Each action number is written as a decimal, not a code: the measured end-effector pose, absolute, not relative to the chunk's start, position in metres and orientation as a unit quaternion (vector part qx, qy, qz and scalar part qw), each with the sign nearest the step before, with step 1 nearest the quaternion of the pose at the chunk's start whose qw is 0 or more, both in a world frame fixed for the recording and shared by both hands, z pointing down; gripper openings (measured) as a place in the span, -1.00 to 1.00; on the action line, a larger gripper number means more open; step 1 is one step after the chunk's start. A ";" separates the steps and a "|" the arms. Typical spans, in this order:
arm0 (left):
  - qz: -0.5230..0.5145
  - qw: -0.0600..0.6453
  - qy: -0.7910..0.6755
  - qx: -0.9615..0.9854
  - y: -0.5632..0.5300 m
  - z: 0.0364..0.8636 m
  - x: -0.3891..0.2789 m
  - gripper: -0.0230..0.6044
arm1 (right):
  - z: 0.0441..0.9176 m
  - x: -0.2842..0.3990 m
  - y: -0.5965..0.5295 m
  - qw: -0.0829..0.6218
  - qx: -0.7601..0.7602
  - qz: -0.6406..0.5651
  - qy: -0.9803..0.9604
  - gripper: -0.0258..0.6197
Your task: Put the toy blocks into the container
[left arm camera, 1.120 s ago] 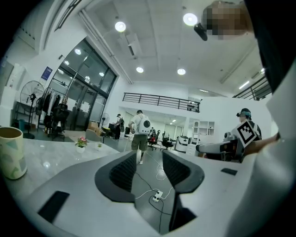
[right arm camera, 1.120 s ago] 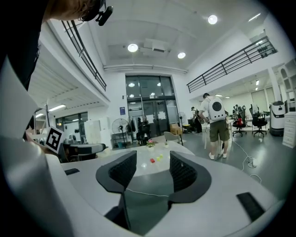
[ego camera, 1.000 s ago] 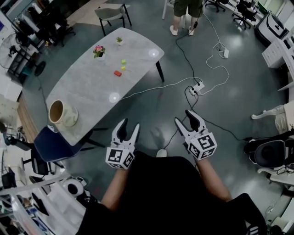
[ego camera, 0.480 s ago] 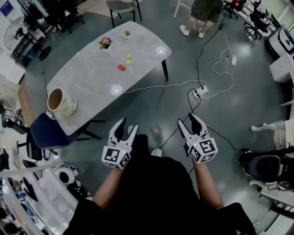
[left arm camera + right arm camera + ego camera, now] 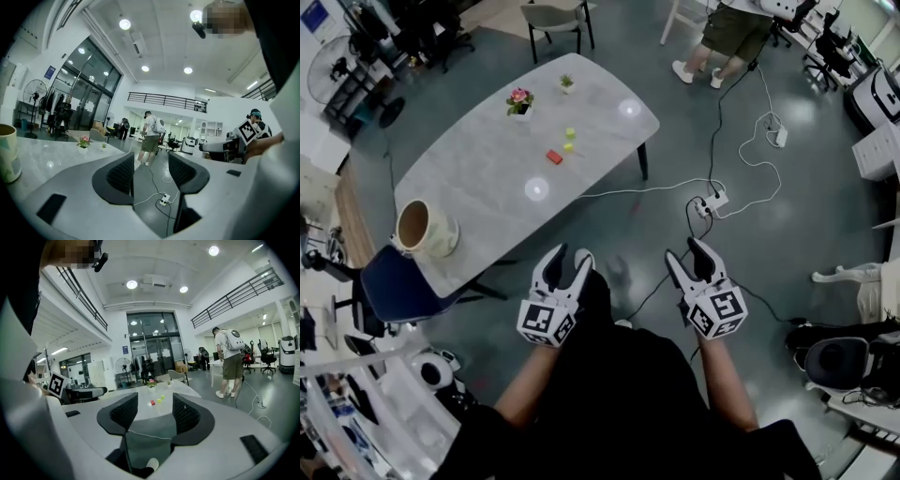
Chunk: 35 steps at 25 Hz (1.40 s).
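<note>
On the grey table (image 5: 487, 178), a red block (image 5: 554, 157) lies beside two yellow-green blocks (image 5: 568, 141). Far from them, the cream cup-shaped container (image 5: 420, 230) stands at the table's near left end. My left gripper (image 5: 570, 253) and right gripper (image 5: 686, 249) hover over the floor, short of the table, both open and empty. The right gripper view looks between its open jaws (image 5: 154, 405) at the red block (image 5: 152, 402) and the yellow-green blocks (image 5: 161, 399). In the left gripper view the open jaws (image 5: 151, 159) frame the floor, with the container (image 5: 7, 159) at the left edge.
A flower pot (image 5: 520, 99) and a small plant (image 5: 566, 83) stand on the table's far end. A power strip (image 5: 710, 202) with trailing cables lies on the floor ahead of my right gripper. A blue chair (image 5: 394, 286) sits by the container. A person (image 5: 727, 37) walks beyond the table.
Both grippers have moved forward toward the table, still open and empty. The table sits nearer in the head view. The person in the background has stepped to the right.
</note>
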<state>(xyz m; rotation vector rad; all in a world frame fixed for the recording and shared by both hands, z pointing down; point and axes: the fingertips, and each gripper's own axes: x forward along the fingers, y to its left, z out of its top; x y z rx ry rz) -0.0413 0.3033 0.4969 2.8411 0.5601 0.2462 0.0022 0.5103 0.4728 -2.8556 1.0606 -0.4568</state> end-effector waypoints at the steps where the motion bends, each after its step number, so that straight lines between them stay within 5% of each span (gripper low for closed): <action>1: 0.087 0.120 0.190 0.970 0.299 0.499 -0.032 -0.27 | 0.473 0.013 0.505 0.028 -0.926 -0.149 0.346 -0.30; 24: 0.102 0.165 0.117 0.974 0.115 0.507 0.179 -0.26 | 0.473 0.267 0.286 -0.020 -0.886 -0.197 0.419 -0.29; 35: 0.092 0.167 0.098 0.977 0.069 0.506 0.204 -0.26 | 0.479 0.293 0.218 -0.045 -0.854 -0.211 0.473 -0.27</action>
